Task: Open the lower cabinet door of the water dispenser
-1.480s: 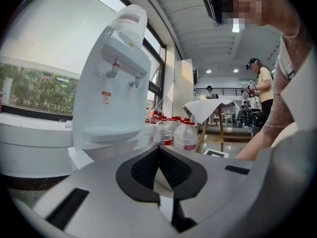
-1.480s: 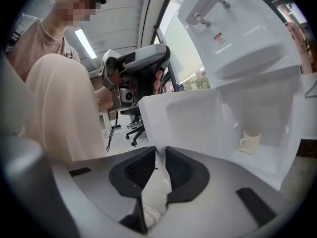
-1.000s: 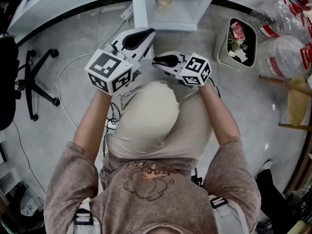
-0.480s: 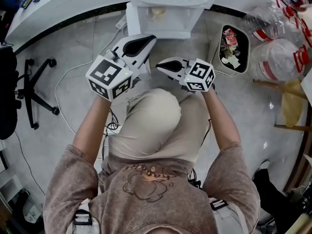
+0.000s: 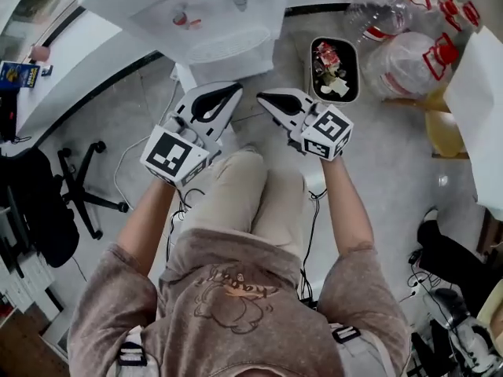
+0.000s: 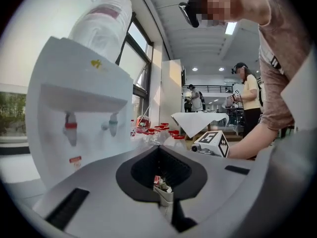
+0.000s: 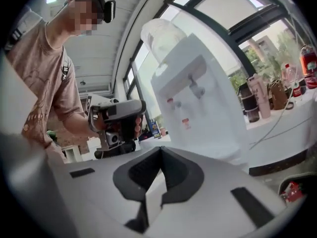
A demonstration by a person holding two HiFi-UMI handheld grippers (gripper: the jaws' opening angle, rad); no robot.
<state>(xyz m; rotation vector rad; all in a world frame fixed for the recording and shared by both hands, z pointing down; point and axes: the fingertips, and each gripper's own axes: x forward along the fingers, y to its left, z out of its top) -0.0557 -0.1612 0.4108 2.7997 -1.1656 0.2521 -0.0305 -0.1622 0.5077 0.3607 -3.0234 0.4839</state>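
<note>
We hold the left gripper (image 5: pixel 236 89) and the right gripper (image 5: pixel 262 96) side by side above our knees, with their tips near each other but apart. The jaws of the left gripper (image 6: pixel 158 148) are pressed together with nothing between them. The jaws of the right gripper (image 7: pixel 159 149) are also pressed together and empty.

The dispenser (image 5: pixel 206 23) stands just ahead of both grippers, a little more on the left gripper's side, and neither gripper touches it. In the left gripper view the dispenser (image 6: pixel 81 108) is ahead and to the left, with two taps and a water bottle (image 6: pixel 101 21) on top. In the right gripper view it is straight ahead. Its lower door is hidden under the tap ledge in the head view, so we cannot tell how it stands.

A bin (image 5: pixel 350 53) with rubbish is ahead and to the right of the right gripper, and big bottles (image 5: pixel 409 57) lie further right. A chair (image 5: pixel 82 187) is well to the left of the left gripper.
</note>
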